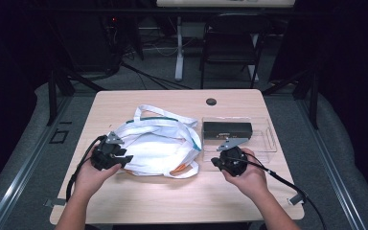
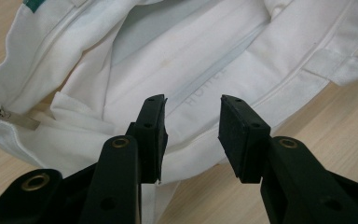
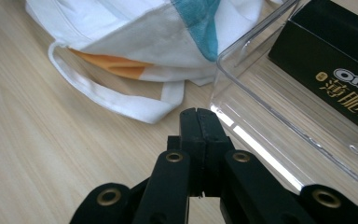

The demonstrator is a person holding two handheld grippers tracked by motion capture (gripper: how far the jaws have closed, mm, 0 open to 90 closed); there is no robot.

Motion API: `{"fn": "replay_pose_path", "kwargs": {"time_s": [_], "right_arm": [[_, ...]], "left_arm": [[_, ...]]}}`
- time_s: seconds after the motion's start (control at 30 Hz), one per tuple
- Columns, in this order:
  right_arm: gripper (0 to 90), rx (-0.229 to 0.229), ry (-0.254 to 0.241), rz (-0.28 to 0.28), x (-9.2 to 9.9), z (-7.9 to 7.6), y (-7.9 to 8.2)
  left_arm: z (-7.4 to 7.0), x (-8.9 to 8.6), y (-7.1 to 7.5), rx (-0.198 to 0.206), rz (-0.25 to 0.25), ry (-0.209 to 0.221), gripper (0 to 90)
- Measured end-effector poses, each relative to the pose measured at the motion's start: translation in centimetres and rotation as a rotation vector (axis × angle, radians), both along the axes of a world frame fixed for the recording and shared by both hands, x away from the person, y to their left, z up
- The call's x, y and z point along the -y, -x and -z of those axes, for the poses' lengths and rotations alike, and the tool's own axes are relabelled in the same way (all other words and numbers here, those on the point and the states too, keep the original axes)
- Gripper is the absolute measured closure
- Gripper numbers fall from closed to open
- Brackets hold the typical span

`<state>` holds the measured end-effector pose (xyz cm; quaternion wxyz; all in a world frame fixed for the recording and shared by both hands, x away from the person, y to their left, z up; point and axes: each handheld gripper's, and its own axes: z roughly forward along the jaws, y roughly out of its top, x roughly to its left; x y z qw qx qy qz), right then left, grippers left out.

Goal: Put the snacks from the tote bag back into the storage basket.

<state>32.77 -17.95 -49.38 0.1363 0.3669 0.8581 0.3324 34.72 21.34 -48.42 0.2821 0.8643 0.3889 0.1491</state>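
My two grippers work one light wooden worktop (image 1: 139,201): the left gripper (image 2: 192,122) gapes over one white cloth tote bag (image 1: 155,143); the right gripper (image 3: 199,122), jaws pressed together, nears one clear plastic tray (image 1: 268,139) holding one black biscuit box (image 1: 227,129).

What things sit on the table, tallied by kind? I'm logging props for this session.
White cloth bag: 1
Clear plastic tray: 1
Black biscuit box in that tray: 1
Total: 3
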Motion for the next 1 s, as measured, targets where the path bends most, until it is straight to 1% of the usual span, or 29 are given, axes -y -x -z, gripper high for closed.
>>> {"fn": "replay_pose_path", "kwargs": {"time_s": [0.03,0.07,0.17,0.23,0.3,0.37,0.4,0.5,0.53,0.57,0.6,0.63,0.67,0.73,0.83,0.87,0.9,1.0], "right_arm": [[90.0,0.005,-0.014,0.001,0.1,0.1,0.1],[90.0,0.008,-0.017,0.000,0.1,0.2,0.2],[90.0,0.011,-0.027,-0.005,0.1,0.5,0.5],[90.0,0.006,-0.032,-0.010,0.1,0.7,0.6],[90.0,-0.004,-0.033,-0.019,0.0,1.1,0.8],[90.0,-0.002,-0.033,-0.021,0.0,1.5,1.0],[90.0,-0.004,-0.032,-0.021,0.1,1.6,1.0],[90.0,-0.006,-0.035,-0.013,0.3,1.8,0.9],[90.0,-0.008,-0.042,-0.013,0.3,1.9,0.9],[89.7,-0.011,-0.048,-0.014,0.4,2.0,0.9],[89.5,-0.016,-0.054,-0.018,0.5,2.1,0.9],[89.5,-0.019,-0.057,-0.021,0.6,2.1,0.8],[89.3,-0.016,-0.063,-0.022,0.6,2.2,0.8],[89.0,-0.029,-0.082,-0.027,0.6,2.3,0.8],[88.6,-0.030,-0.072,-0.031,0.6,2.4,0.8],[88.5,-0.032,-0.073,-0.033,0.5,2.5,0.8],[88.3,-0.034,-0.070,-0.036,0.5,2.6,0.8],[87.5,-0.038,-0.064,-0.045,0.4,2.8,0.8]], "left_arm": [[0.0,0.0,0.1,0.002,0.001,0.000,60.7],[0.1,0.0,0.2,0.004,0.001,0.010,60.7],[0.2,0.0,0.4,0.005,0.008,0.002,60.6],[0.3,-0.1,0.6,0.007,0.011,0.013,60.6],[0.4,-0.1,0.7,0.005,0.016,0.010,60.6],[0.6,-0.2,0.8,0.002,0.020,0.002,60.3],[0.8,-0.2,0.9,0.012,0.013,0.002,60.1],[1.1,-0.2,1.2,0.019,0.020,-0.008,59.7],[1.3,-0.2,1.3,0.017,0.022,-0.009,59.7],[1.4,-0.2,1.4,0.028,0.022,-0.023,59.7],[1.5,-0.2,1.5,0.028,0.028,-0.026,59.7],[1.6,-0.1,1.6,0.042,0.024,-0.034,59.7],[1.7,-0.2,1.7,0.046,0.025,-0.036,59.7],[1.8,-0.2,1.7,0.057,0.022,-0.038,59.8],[1.9,-0.2,1.8,0.044,0.028,-0.038,59.6],[2.0,-0.1,1.9,0.048,0.027,-0.037,59.3],[2.0,0.0,1.9,0.044,0.036,-0.030,59.3],[2.0,0.1,2.0,0.049,0.037,-0.032,59.0]]}}
